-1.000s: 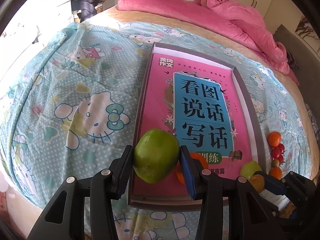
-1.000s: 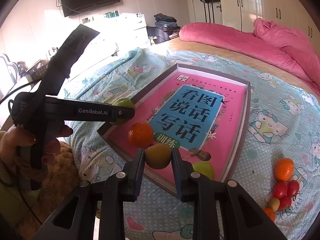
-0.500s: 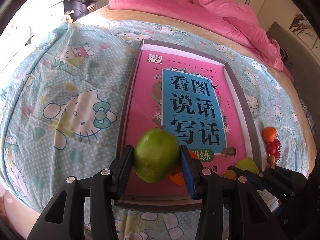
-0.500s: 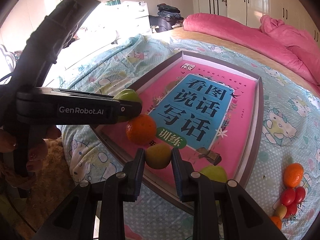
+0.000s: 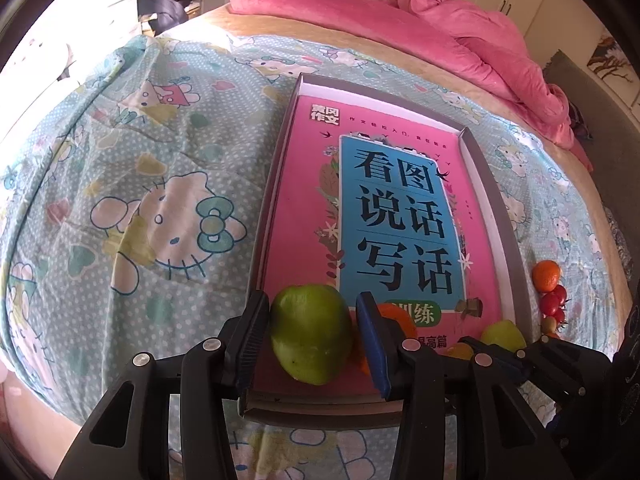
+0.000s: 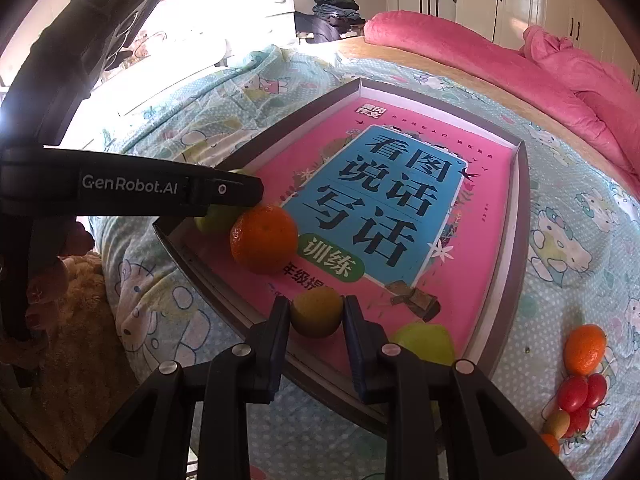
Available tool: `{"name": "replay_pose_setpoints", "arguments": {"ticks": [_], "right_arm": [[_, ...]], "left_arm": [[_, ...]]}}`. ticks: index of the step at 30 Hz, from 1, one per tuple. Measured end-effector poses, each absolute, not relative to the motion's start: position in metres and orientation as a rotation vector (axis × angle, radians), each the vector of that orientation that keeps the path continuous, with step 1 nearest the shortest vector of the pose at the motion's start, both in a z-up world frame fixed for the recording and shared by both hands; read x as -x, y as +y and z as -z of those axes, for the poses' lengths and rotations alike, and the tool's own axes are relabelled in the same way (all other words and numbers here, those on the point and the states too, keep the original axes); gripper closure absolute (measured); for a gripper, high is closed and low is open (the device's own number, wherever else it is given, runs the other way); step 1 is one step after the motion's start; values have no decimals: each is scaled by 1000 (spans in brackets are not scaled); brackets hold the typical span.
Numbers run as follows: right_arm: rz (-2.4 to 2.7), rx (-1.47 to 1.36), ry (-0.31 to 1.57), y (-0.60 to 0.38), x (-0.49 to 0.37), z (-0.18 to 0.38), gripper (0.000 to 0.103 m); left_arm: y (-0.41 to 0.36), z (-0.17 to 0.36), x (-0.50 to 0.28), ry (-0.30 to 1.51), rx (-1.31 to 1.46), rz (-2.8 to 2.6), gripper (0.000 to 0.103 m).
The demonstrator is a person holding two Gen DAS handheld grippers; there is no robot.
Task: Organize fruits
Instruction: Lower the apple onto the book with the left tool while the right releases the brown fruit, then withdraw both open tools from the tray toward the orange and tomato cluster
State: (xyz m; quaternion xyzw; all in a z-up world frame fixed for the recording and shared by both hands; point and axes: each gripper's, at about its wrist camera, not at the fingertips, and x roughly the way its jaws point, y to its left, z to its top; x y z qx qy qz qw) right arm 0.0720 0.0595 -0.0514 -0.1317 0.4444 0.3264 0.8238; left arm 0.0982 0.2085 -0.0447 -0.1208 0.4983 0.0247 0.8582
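Left hand-held gripper (image 5: pixel 312 338) clamps a large green fruit (image 5: pixel 311 334) between its pads, low over the near left corner of the grey tray (image 5: pixel 498 216); whether the fruit touches the tray floor cannot be told. Right hand-held gripper (image 6: pixel 316 318) is closed narrow on a small yellow-green fruit (image 6: pixel 316 317), at the tray's near edge. Tray sits on the bed (image 5: pixel 132 184), which has a cartoon-cat sheet, and holds a pink book (image 5: pixel 384 216) with a blue title panel that fills most of its floor. An orange (image 6: pixel 264 239) rests on the book just beside the left gripper's load, partly hidden behind the left pad in the left wrist view. A second green fruit (image 6: pixel 424 343) lies in the tray's near right corner, just beside the right gripper. Outside the tray, on the sheet to the right, a cluster: another orange (image 6: pixel 585 348), red cherry tomatoes (image 6: pixel 580 392), and a couple of small yellowish and orange pieces below them, touching one another. A person's hand (image 6: pixel 44 280) grips the left gripper's handle at the left edge of the right wrist view. Pink duvet (image 5: pixel 420 24) is bunched at the far end of the bed.
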Motion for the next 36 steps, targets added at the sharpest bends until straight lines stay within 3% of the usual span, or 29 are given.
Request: {"name": "replay_pose_setpoints", "arguments": {"ticks": [26, 33, 36], "right_arm": [[-695, 185, 966, 44, -67, 46, 75], [-704, 148, 945, 36, -59, 39, 63], [-706, 129, 940, 34, -56, 36, 62]], "left_arm": [[211, 46, -98, 1055, 277, -49, 58], [211, 46, -96, 1051, 281, -53, 56], [212, 45, -96, 1049, 288, -53, 56]]}}
